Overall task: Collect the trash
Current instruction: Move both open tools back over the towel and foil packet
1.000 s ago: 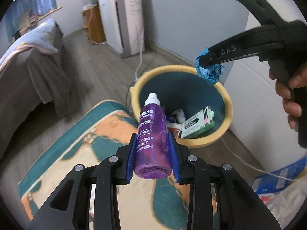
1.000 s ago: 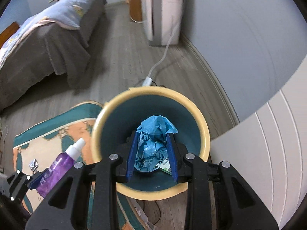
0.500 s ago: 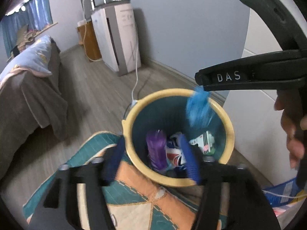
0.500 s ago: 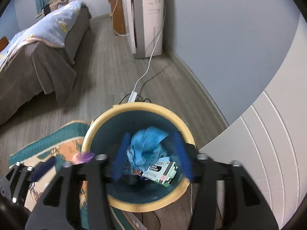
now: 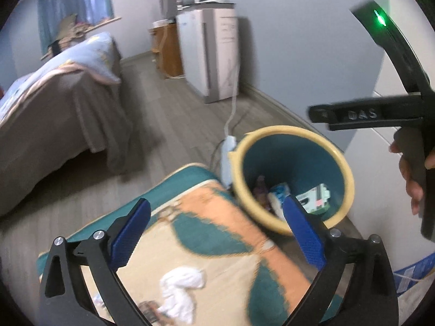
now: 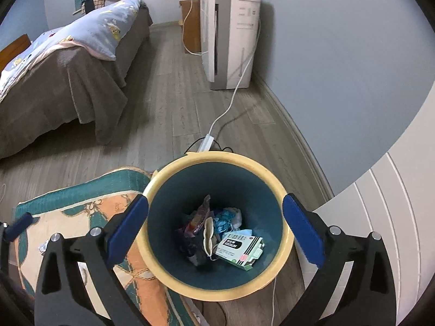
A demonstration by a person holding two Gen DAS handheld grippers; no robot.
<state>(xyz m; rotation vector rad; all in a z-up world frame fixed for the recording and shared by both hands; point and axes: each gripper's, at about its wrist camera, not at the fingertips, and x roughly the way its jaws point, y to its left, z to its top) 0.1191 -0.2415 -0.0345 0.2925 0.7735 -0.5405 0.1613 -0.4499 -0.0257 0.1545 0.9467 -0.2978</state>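
left gripper (image 5: 214, 231) wide apart, empty, just opened | right gripper (image 6: 216, 224) same, over bin (image 6: 168, 182) | white wad (image 5: 182, 290) on rug (image 5: 217, 217), below-left of left gripper, nearer it

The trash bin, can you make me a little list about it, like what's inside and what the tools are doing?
bin: trash bin, yellow rim, teal inside, standing on the wood floor beside the rug
inside: crumpled blue paper, purple bottle, green and white box
left tool: wide open, just been opening, nothing between the pads
right tool: wide open above the bin, just been opening, nothing held
left to collect: white crumpled tissue on the rug
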